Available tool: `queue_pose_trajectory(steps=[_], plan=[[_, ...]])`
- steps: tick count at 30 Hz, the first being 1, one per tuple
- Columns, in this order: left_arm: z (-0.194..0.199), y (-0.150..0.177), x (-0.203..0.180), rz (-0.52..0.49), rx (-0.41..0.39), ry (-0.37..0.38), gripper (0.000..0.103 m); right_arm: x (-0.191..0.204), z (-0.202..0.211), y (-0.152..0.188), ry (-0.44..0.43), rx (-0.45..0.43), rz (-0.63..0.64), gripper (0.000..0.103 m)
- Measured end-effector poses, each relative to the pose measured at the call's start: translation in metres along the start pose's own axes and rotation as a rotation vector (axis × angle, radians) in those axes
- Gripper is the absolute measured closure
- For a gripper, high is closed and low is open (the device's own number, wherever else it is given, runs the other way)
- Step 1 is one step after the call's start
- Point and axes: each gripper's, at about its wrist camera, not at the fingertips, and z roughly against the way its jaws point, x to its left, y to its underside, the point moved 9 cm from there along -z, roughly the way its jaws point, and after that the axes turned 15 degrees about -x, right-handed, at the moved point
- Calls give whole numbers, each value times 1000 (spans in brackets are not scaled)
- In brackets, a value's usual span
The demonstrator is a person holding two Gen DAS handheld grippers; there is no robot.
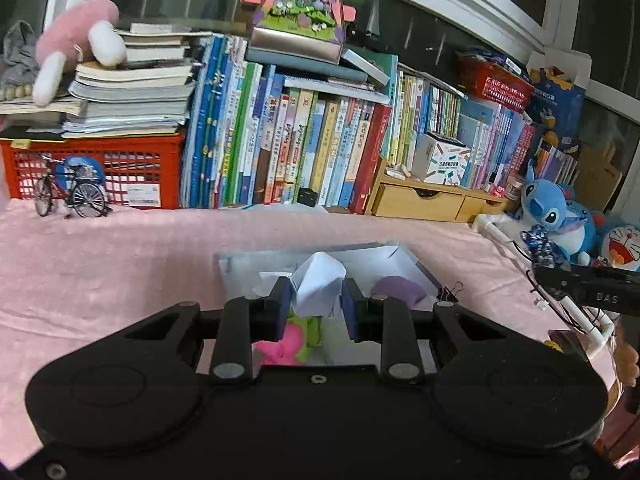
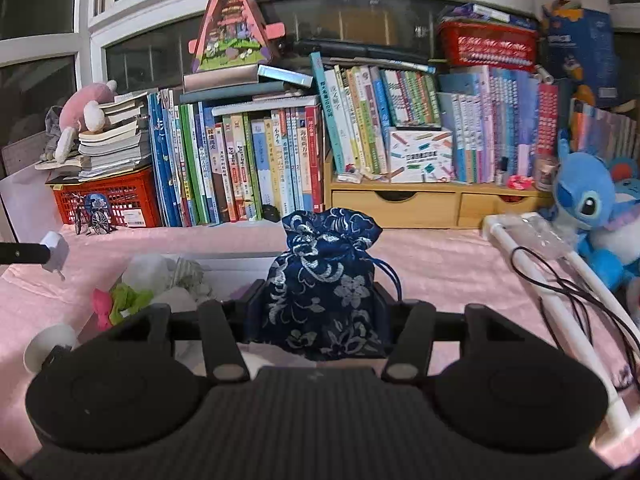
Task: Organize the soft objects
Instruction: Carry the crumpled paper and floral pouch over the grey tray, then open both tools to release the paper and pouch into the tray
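A pink cloth-covered table fills the foreground, backed by a long row of upright children's books w/ a red plastic crate at one end. A shallow white open-top box sits mid-table; a purple rounded cushion-like item and a pink-and-green soft toy are seen in it. A blue plush w/ big ears is propped at the far right, off the box.

The step in hand is judged to be carrying two soft items to the box. The right gripper is clamped on a navy drawstring pouch w/ silver floral brocade, held upright between the fingers, approx. level w/ the box's near-right edge but not yet over it; its blue cord hangs at the right side. The left gripper is closed on a crumpled white tissue-like wad, pinched at both sides, held directly above the box interior.

Next move is judged to call for the wad to be lowered and the left fingers parted so it drops beside the purple item; the pouch then needs shifting leftward over the box before release. A loose black cable over a white tube frame lies just right of the pouch's path & could snag the cord if the right gripper is swung wide.
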Motion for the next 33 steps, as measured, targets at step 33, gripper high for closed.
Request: queue_pose_trajectory(steps=[33], plan=[[-122,61,-14,36,342,51,76,18,-107,55,-233,310,-42,45]])
